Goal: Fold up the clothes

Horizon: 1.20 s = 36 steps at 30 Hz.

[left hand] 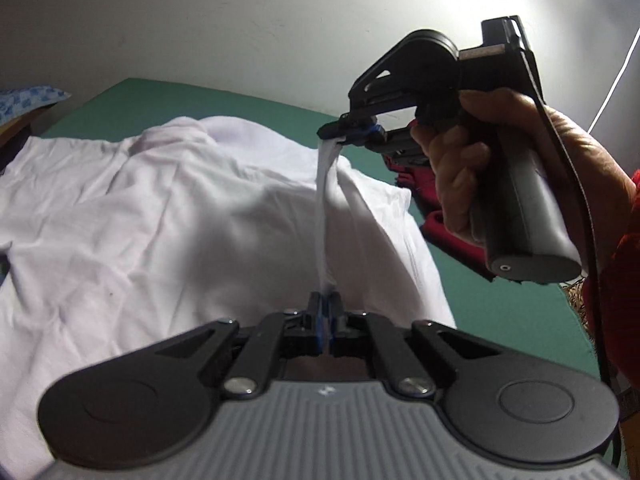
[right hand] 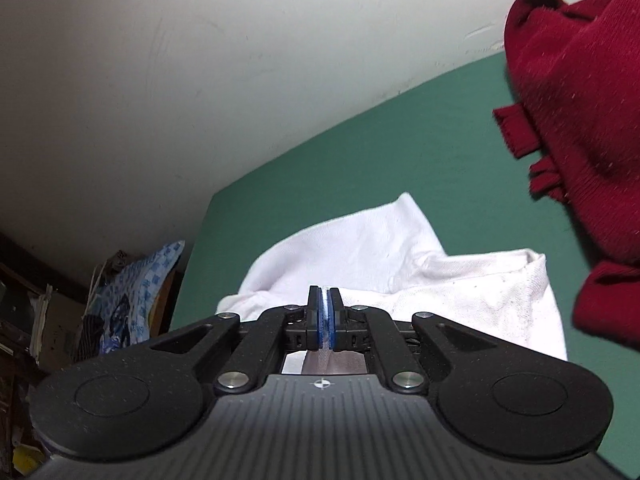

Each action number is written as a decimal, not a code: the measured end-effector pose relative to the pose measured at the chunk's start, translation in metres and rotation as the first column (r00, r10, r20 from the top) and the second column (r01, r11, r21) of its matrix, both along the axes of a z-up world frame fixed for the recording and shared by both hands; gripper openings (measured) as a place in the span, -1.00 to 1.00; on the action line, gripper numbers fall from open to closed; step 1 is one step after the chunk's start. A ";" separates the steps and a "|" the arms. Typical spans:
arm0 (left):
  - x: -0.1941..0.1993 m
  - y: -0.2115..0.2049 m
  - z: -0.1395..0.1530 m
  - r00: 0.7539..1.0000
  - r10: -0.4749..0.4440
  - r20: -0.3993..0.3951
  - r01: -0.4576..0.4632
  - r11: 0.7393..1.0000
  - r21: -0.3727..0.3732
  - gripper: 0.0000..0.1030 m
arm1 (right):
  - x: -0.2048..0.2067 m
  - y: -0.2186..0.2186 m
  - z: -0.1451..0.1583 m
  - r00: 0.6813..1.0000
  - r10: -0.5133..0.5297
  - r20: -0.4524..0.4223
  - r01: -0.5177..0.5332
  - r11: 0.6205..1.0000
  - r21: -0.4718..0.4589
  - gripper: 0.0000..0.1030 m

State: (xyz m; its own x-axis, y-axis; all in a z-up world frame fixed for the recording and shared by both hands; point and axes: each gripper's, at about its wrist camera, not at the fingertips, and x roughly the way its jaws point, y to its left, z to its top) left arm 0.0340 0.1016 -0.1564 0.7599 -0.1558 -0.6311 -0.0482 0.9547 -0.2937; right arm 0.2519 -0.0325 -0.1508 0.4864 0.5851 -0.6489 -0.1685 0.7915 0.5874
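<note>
White shirt (left hand: pixel 168 208), soft and creased, is spread on the green surface (left hand: pixel 500 304), one edge drawn taut between both grippers. The left gripper (left hand: pixel 326 312) is clamped on it; the right gripper (left hand: pixel 352 130) is pinched on it too, gripped by a hand (left hand: pixel 500 168). Only in the right wrist view is the fuzzy red knit garment (right hand: pixel 580 120) fully seen.

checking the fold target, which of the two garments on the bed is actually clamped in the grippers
The white shirt: its edge is stretched between the left gripper and the right gripper. The red garment lies loose beside it.
</note>
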 end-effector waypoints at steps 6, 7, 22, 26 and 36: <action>-0.001 0.002 -0.021 0.998 -0.042 -0.049 0.046 0.997 0.069 -0.98 | 0.001 0.013 -0.027 0.998 0.047 -0.034 -0.049 0.997 -0.056 -0.75; -0.003 0.001 -0.020 0.998 -0.050 -0.041 0.053 0.995 0.088 -0.96 | 0.000 0.011 -0.026 0.998 0.050 -0.031 -0.051 0.997 -0.055 -0.57; -0.011 -0.015 0.017 0.962 -0.246 0.121 0.211 0.946 0.247 -0.62 | -0.038 0.018 -0.005 0.933 0.307 0.187 -0.246 0.925 -0.291 -0.78; 0.007 -0.024 -0.002 0.974 -0.225 0.031 0.204 0.927 0.314 -0.55 | -0.035 0.041 -0.022 0.909 0.390 0.150 -0.342 0.901 -0.267 -0.69; -0.040 0.006 0.002 0.979 -0.195 0.052 0.165 0.922 0.349 -0.45 | -0.057 0.020 0.008 0.897 0.348 0.274 -0.280 0.925 -0.258 -0.67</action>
